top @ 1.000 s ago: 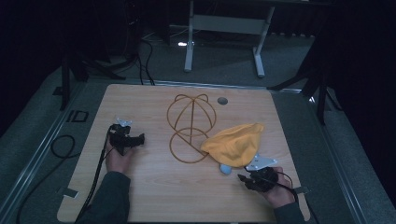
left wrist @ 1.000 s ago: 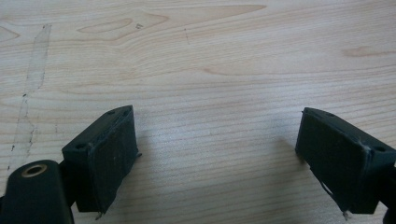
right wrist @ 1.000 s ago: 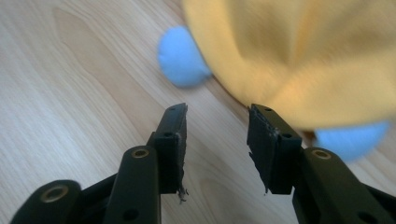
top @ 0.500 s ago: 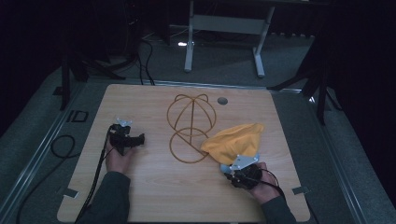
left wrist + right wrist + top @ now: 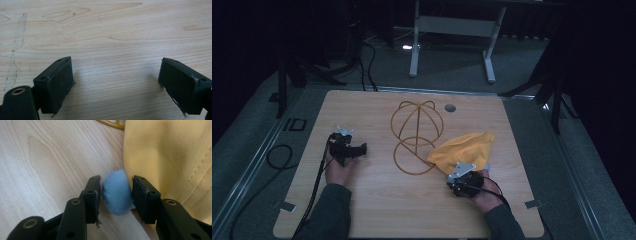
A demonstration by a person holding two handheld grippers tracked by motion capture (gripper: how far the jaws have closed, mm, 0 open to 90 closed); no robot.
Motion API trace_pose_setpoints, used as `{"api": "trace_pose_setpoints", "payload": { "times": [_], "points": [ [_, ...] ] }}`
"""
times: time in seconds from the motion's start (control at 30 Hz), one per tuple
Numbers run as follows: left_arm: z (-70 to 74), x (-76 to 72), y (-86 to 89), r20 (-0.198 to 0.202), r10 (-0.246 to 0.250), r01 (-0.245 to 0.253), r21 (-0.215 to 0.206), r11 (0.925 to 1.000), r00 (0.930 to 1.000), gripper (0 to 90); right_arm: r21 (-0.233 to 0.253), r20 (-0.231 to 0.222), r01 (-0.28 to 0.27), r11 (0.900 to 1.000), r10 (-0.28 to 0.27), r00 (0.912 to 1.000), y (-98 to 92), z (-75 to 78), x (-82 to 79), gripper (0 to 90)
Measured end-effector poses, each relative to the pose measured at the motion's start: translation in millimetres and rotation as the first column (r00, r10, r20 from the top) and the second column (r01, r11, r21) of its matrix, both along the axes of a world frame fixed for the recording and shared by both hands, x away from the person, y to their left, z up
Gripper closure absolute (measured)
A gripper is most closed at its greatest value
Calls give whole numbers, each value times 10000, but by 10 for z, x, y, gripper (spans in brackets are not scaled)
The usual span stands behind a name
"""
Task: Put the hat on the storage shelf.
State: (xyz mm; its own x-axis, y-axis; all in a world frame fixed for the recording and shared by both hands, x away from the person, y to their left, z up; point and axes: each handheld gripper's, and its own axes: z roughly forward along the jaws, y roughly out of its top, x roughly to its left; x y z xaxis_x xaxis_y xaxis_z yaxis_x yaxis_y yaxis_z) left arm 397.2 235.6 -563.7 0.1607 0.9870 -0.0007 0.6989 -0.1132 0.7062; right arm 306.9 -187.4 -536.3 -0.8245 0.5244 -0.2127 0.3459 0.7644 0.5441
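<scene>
right gripper [image 5: 116, 195]: jaws closing around blue ball [image 5: 117, 191], light contact at most
left gripper [image 5: 116, 82]: released, idle
risk: yellow cloth [image 5: 172, 157] snags right jaw; ball squirts out

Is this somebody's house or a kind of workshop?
Probably a lab or studio, not a house. A bare wooden table stands in a dark room, cables trail on the grey floor, and metal stands wait behind. The right gripper closes around a blue ball.

A pale wooden table [image 5: 377, 210] bears a yellow cloth [image 5: 464, 149], wire frame [image 5: 416, 135] and blue lump [image 5: 117, 191] (perhaps soft) between the right fingers [image 5: 93, 195].
</scene>
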Motion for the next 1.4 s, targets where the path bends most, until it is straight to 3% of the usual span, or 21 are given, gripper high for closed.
{"api": "trace_pose_setpoints", "payload": {
  "times": [0.23,0.33,0.5,1.0,1.4],
  "points": [
    [0,0,0,0,0,0,-1,10000,10000,128,87,-226,195,9998,-193,9996,-19,-4,31,639],
    [0,0,0,0,0,0,-1,10000,10000,128,249,-321,220,9994,-212,9993,-48,33,47,739],
    [0,0,0,2,1,-1,-2,10000,10000,128,175,-323,200,9996,-194,9993,-109,114,55,799],
    [-1,0,-2,15,13,-13,-16,10000,10000,128,644,18,778,9949,-781,9969,-539,431,-91,818],
    [-1,0,-1,17,12,-12,-17,10000,10000,128,422,375,761,9962,-777,9963,-728,717,-235,819]
  ]
}}
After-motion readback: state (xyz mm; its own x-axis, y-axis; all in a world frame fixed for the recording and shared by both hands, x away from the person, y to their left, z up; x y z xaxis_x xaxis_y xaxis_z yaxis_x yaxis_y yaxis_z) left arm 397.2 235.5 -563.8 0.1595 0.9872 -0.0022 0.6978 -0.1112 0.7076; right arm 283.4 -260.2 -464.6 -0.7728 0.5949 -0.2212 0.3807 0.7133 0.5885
